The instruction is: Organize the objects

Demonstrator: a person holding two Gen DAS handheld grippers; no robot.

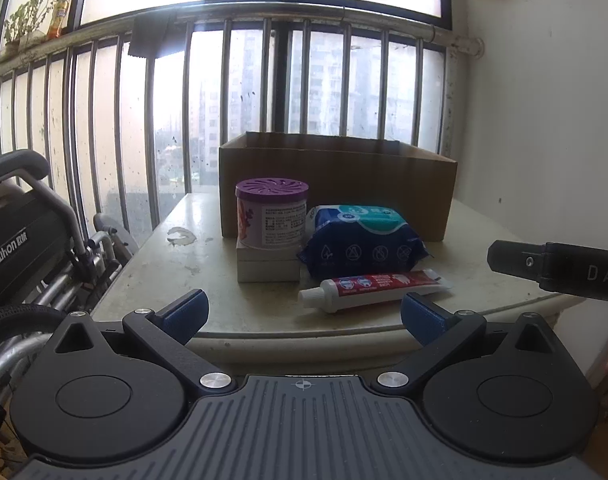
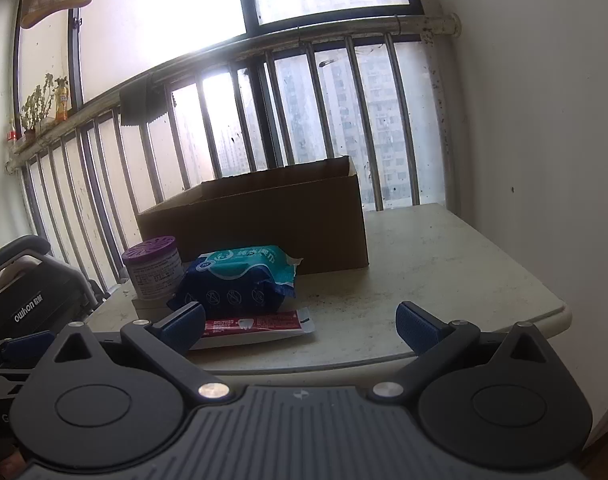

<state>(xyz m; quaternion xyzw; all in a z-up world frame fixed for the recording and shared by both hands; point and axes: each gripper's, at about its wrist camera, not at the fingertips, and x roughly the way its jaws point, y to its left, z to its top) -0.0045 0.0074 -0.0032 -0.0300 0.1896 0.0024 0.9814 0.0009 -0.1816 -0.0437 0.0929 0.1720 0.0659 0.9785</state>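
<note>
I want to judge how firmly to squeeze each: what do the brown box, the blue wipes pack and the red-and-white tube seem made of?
Brown open-topped box: matte corrugated cardboard, judging by its raw cut edges.
Blue wipes pack: soft glossy plastic film, crinkled and crimped at the end.
Red-and-white toothpaste tube: probably smooth laminated plastic, with a hard white cap.

We hold our left tool (image 1: 304, 314) wide open at 6 o'clock, nothing between its blue pads (image 1: 184, 314), short of the counter (image 1: 152, 264). At centre lies a toothpaste tube (image 1: 373, 290), cap toward 9 o'clock. Just behind it sits a blue wipes pack (image 1: 361, 246); toward 9 o'clock of that, a purple-lidded jar (image 1: 271, 216) stands on a white box (image 1: 268, 267). An open cardboard box (image 1: 337, 184) stands behind. The right tool (image 1: 559, 272) enters at 3 o'clock.
</note>
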